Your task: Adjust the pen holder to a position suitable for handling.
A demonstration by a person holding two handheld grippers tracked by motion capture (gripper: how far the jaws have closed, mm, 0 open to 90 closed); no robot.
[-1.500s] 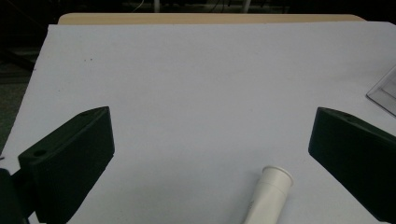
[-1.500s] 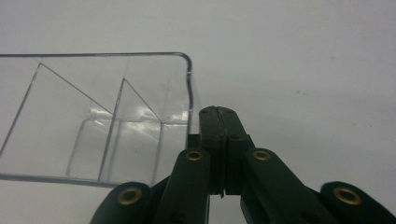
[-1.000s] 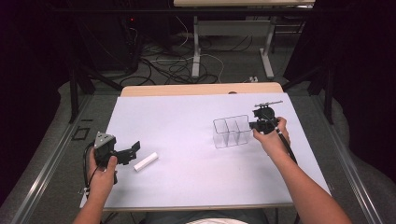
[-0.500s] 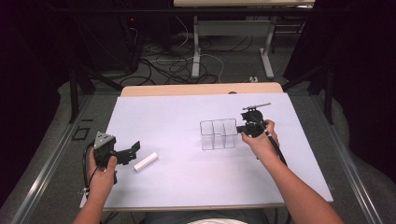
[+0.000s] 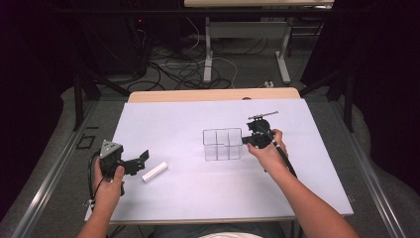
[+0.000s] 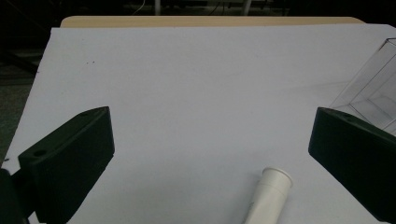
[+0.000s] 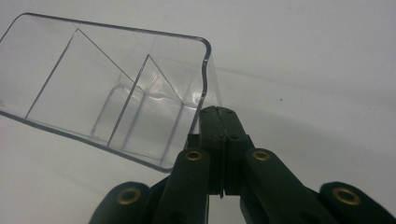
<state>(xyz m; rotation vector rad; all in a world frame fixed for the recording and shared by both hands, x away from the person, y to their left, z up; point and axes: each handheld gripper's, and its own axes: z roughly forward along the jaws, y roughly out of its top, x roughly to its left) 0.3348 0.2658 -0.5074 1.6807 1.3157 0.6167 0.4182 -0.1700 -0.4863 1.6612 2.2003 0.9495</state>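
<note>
Item: clear plastic organizer (image 5: 222, 144), see-through walls, rounded corners, thin dividers splitting it into compartments; I count at least three in the right gripper view.
Contents: I see nothing inside any compartment.
Position: it stands upright on the white table cover (image 5: 198, 193), near the middle and somewhat toward my right side.
Right gripper (image 5: 246, 140): jaws pressed together on the organizer's near end wall (image 7: 205, 100); I have it pinched at the rim.
Left gripper (image 5: 140, 161): jaws spread wide, nothing between the pads; it sits low over the cover at the left edge, in my left hand (image 5: 108, 184).
Second item: white tube (image 5: 154, 171) with an open, flared end (image 6: 276, 178), lying flat just beside the left gripper's tips, well apart from the organizer.
</note>
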